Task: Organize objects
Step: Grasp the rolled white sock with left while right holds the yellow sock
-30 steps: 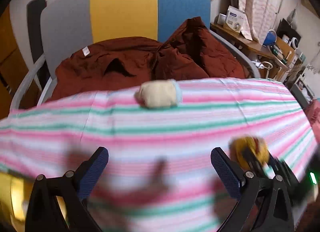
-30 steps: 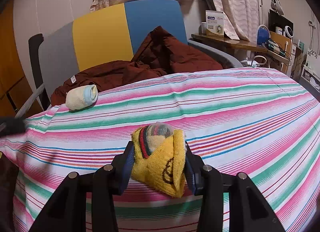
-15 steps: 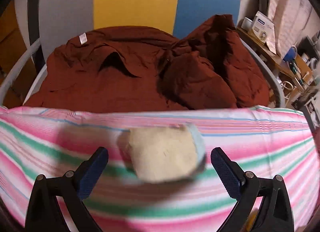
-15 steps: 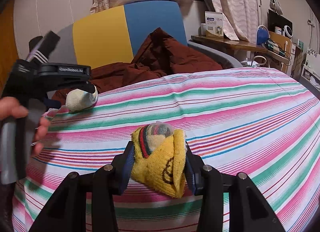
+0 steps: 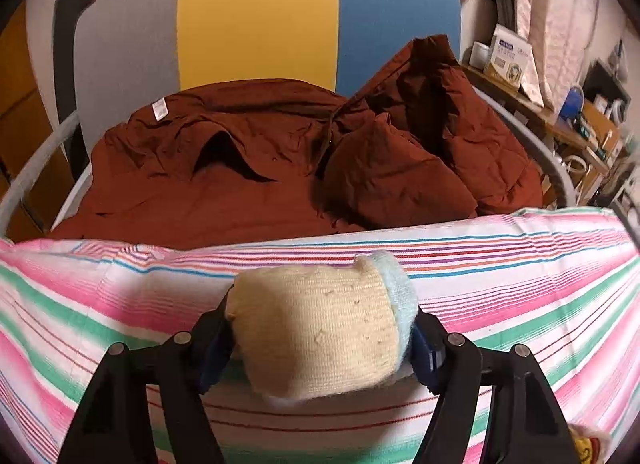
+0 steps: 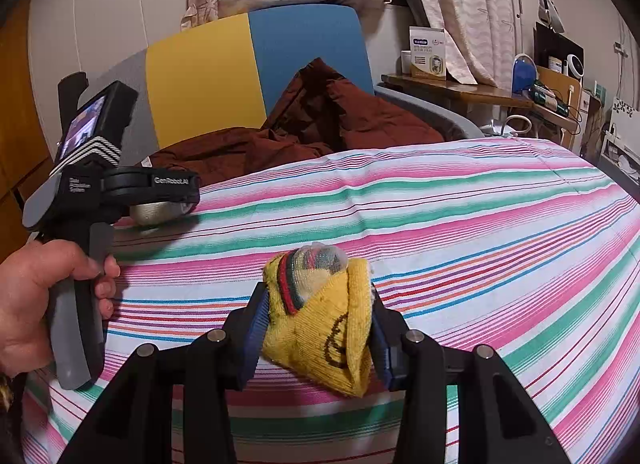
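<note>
A rolled cream sock with a pale blue cuff (image 5: 312,348) lies near the far edge of the striped bedsheet (image 5: 520,288). My left gripper (image 5: 320,316) straddles it, its jaws closing, and both blue pads touch the roll's sides. In the right wrist view a hand holds that left gripper (image 6: 160,199) over the cream sock (image 6: 154,215) at the left. My right gripper (image 6: 318,300) is shut on a rolled yellow sock with a red and green cuff (image 6: 320,324), held just above the sheet (image 6: 460,203). A corner of the yellow sock (image 5: 586,446) shows at the lower right of the left wrist view.
A crumpled rust-brown jacket (image 5: 280,171) fills the seat of a grey, yellow and blue chair (image 5: 256,15) just past the sheet's edge. A cluttered wooden side table (image 6: 460,87) with boxes and cables stands at the right, under curtains.
My left gripper came forward and down from the near sheet to the cream sock, and its jaws drew in onto the roll. The right gripper and yellow sock stayed put.
</note>
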Tool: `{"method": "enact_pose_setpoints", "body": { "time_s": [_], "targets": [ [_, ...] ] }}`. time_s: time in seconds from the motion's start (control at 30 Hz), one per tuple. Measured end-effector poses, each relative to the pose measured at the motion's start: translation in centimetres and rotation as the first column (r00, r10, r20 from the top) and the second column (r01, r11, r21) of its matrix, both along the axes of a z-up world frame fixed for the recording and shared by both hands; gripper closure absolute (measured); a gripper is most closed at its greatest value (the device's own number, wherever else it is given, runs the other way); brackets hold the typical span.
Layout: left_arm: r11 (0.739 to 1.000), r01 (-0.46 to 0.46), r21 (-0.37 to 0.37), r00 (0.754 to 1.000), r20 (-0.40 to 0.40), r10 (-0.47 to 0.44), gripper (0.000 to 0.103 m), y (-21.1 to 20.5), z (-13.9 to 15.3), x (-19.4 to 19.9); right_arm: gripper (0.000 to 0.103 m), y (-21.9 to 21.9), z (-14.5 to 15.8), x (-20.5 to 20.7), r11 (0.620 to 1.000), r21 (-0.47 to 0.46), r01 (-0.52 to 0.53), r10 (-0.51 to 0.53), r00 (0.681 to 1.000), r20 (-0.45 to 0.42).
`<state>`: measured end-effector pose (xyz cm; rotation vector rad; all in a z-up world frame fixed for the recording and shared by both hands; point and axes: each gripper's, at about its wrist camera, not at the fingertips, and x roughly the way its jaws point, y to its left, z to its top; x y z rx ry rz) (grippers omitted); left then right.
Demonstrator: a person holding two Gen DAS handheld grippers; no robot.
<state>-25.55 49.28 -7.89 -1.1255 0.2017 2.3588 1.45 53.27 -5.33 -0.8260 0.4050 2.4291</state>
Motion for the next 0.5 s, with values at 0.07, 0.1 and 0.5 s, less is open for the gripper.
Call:
{"method": "enact_pose_setpoints", "body": {
  "time_s": [0.07, 0.1, 0.5],
  "targets": [
    [1.000, -0.022, 0.008, 1.000, 0.001, 0.022, 0.030, -0.6, 0.0, 0.4, 0.058, 0.0, 0.0, 0.0, 1.000, 0.007, 0.001, -0.001, 1.000, 0.004],
    [0.999, -0.030, 0.009, 1.000, 0.001, 0.030, 0.030, -0.9, 0.0, 0.8, 0.058, -0.1, 0.0, 0.0, 1.000, 0.009, 0.001, -0.001, 1.000, 0.005],
    [0.999, -0.003, -0.034, 1.000, 0.003, 0.003, 0.031, -4.6, 0.1, 8.2, 0.058, -0.4, 0.1, -0.2, 0.999, 0.035, 0.011, -0.011, 1.000, 0.019]
  ]
}}
